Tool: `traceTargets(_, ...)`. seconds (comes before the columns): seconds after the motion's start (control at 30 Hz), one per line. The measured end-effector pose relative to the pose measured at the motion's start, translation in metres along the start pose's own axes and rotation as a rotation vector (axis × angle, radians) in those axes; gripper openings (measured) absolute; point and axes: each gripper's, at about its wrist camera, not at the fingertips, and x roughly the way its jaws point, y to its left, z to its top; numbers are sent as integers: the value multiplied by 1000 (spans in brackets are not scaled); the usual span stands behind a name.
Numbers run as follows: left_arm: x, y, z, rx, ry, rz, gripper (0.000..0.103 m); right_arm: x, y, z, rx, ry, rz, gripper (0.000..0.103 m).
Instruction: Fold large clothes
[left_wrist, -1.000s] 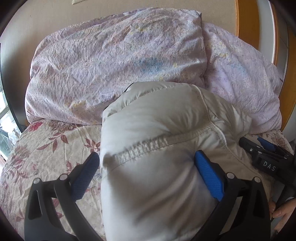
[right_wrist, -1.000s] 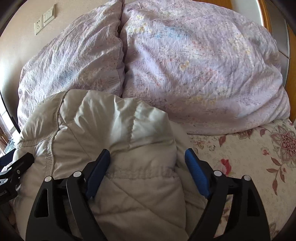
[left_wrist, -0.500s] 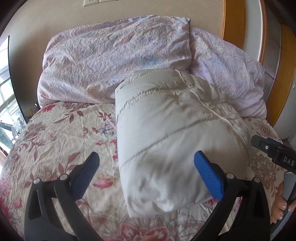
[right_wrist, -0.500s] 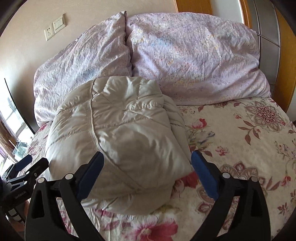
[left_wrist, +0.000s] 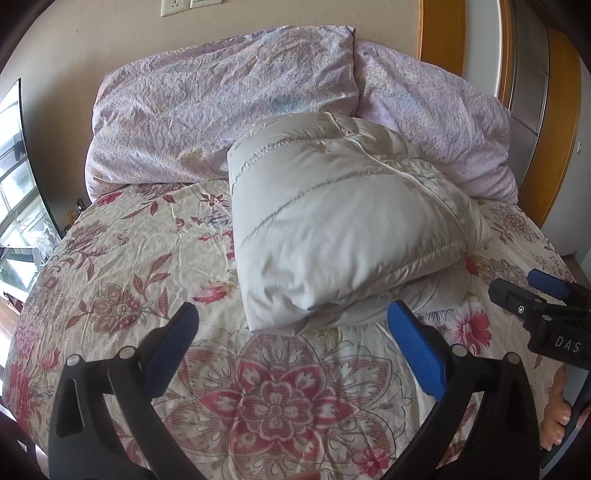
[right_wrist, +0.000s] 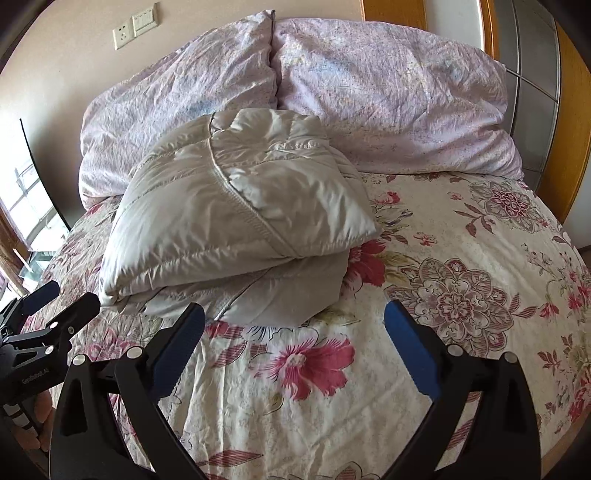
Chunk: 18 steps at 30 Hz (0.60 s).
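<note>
Room: beige wall with a socket plate (right_wrist: 122, 34) at the upper left of the right wrist view, wooden frame (left_wrist: 439, 35) at the upper right of the left wrist view.
Surface: bed with a cream floral sheet (left_wrist: 140, 258) filling the lower half of both views.
Pillows: two lilac pillows side by side along the top, one on the left (left_wrist: 221, 110) and one on the right (right_wrist: 388, 96), touching at their inner edges.
Jacket: pale grey quilted jacket (left_wrist: 332, 214), folded into a thick bundle, lies on the sheet in the middle of the frame; its far end rests against the pillows, its near folded edge faces the cameras.
Left gripper: left gripper (left_wrist: 291, 339) at the bottom of its own view, blue pads spread wide, nothing between them; the jacket's near edge lies just beyond its right tip.
Right gripper: right gripper (right_wrist: 293, 336) at the bottom of its own view, fingers wide apart and empty, just short of the jacket's lower layer; in the left wrist view it shows at the right edge.
</note>
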Motion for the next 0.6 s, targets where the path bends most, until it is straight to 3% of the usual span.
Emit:
traceTargets(0.37, -14, 3, -11, -15, 8, -5, 101, -10, 6, -13, -12, 39, 4, 99)
traceTargets(0.6, -17, 1, -14, -31, 25, -52, 101, -16, 3, -16, -3, 65, 40, 99)
